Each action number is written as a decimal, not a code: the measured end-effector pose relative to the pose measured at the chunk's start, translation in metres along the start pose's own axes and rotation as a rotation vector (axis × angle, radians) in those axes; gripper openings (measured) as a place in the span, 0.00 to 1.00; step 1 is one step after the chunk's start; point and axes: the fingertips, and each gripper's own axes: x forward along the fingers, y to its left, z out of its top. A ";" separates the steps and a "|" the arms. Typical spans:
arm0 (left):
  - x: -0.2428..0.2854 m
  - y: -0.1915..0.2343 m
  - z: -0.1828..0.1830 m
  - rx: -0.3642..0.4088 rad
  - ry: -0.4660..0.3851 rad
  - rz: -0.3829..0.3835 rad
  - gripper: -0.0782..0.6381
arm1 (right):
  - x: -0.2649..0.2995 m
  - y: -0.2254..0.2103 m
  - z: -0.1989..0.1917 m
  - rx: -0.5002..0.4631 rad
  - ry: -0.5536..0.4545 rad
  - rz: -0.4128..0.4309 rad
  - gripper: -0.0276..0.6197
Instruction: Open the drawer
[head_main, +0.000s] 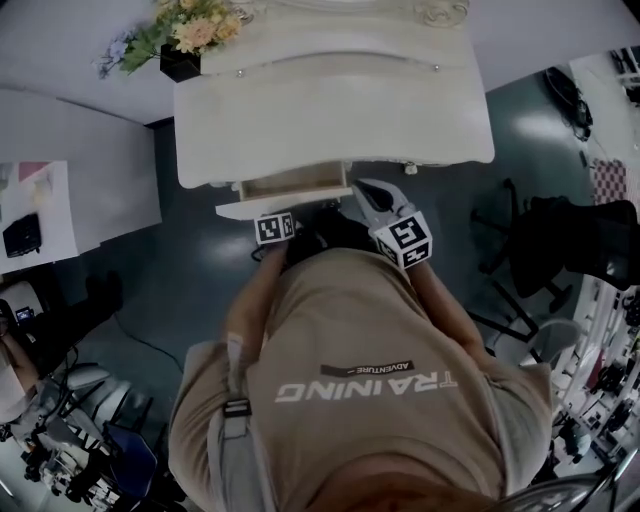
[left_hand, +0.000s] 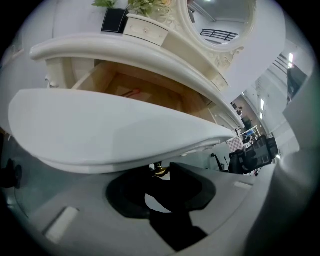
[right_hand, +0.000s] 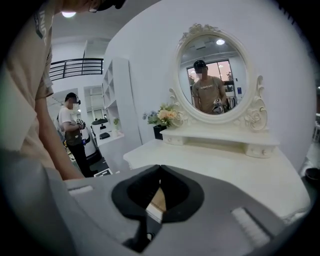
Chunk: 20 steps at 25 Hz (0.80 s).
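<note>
Mid-frame under the tabletop (head_main: 330, 110), the drawer (head_main: 285, 206) sits partly out, left gripper (left_hand: 161, 168) pinched on its knob (left_hand: 159, 172), right gripper (right_hand: 159, 170) closed and empty; a crooked pull could slip the knob.

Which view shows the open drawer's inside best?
The left gripper view: it looks over the front of the drawer into its wooden inside. The head view shows a narrow strip from above; the right gripper view barely shows it.
</note>
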 end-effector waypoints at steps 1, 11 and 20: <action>-0.001 0.000 -0.002 0.002 -0.002 -0.005 0.30 | -0.004 0.004 -0.004 0.019 -0.001 -0.009 0.05; -0.008 -0.001 -0.026 0.016 -0.017 -0.015 0.30 | -0.036 0.038 -0.031 0.047 0.010 -0.049 0.05; -0.008 -0.009 -0.033 0.018 -0.009 0.024 0.30 | -0.053 0.015 -0.036 0.059 -0.027 -0.026 0.05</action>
